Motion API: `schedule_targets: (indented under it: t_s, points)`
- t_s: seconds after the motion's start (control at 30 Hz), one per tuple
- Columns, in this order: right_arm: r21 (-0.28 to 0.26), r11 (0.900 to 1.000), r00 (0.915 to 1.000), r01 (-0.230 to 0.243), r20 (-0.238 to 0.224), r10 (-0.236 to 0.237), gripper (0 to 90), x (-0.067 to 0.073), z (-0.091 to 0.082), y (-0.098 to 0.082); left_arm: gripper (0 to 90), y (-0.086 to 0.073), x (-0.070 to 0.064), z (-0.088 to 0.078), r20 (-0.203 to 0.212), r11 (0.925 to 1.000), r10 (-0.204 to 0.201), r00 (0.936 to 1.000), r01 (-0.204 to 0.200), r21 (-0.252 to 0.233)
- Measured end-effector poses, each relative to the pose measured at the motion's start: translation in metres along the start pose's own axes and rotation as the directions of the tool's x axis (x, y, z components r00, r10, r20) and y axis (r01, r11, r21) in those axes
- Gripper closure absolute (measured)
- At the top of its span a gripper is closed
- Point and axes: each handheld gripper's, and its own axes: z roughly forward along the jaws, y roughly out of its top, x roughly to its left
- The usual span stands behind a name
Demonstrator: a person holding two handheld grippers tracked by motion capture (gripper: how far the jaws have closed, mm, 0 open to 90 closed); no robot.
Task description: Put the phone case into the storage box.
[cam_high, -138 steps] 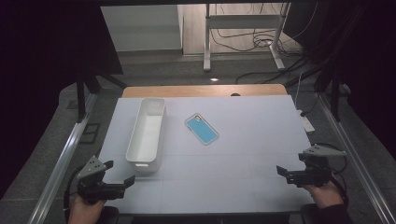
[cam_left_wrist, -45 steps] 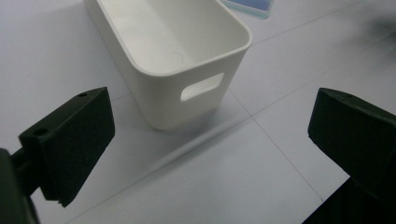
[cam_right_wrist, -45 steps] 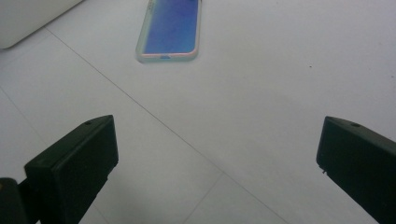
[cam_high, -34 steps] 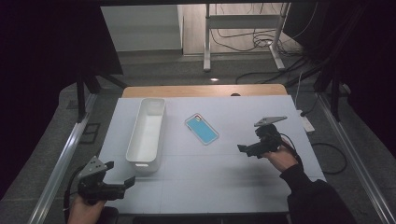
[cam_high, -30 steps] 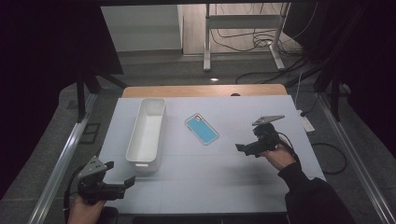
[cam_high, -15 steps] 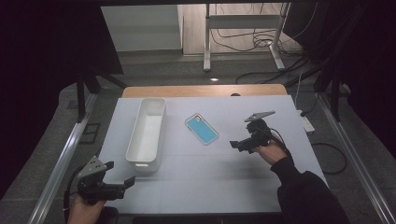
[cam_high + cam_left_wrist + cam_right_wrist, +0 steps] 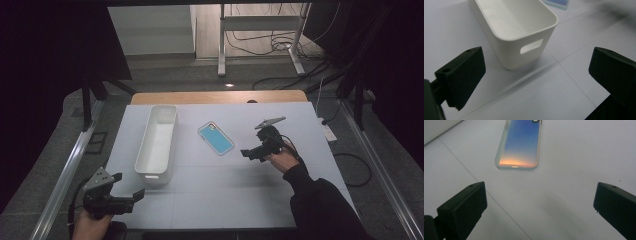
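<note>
Now our right gripper (image 7: 248, 153) is wide open, with the blue phone case (image 7: 216, 138) near, at its ten o'clock. Our left gripper (image 7: 131, 195) is open too.

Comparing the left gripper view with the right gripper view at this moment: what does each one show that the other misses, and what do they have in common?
The left gripper view shows the near end of the white bin, with its handle slot, between the wide-open jaws of the left claw. The right gripper view shows the phone case lying flat, blue fading to orange, ahead of the open right claw, not yet touched. Both show the white table with its thin grid lines; a blue corner at the left view's top edge is probably that case.
</note>
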Motion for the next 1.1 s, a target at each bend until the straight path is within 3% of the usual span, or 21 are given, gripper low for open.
schedule_targets:
  t_s: [0.93, 1.1]
  points:
    - [0.044, 0.999, 0.998, 0.023, -0.06, -0.021, 0.0, 0.011, 0.037, 0.033, 1.9, 0.0, 0.001, 0.0, 0.007, 1.0, -0.006, 1.0, 0.006, -0.001]
    - [0.048, 0.998, 0.9983, 0.037, -0.046, -0.035, 0.0, 0.015, 0.045, 0.037, 1.9, 0.0, 0.001, 0.0, 0.007, 1.0, -0.006, 1.0, 0.006, -0.001]
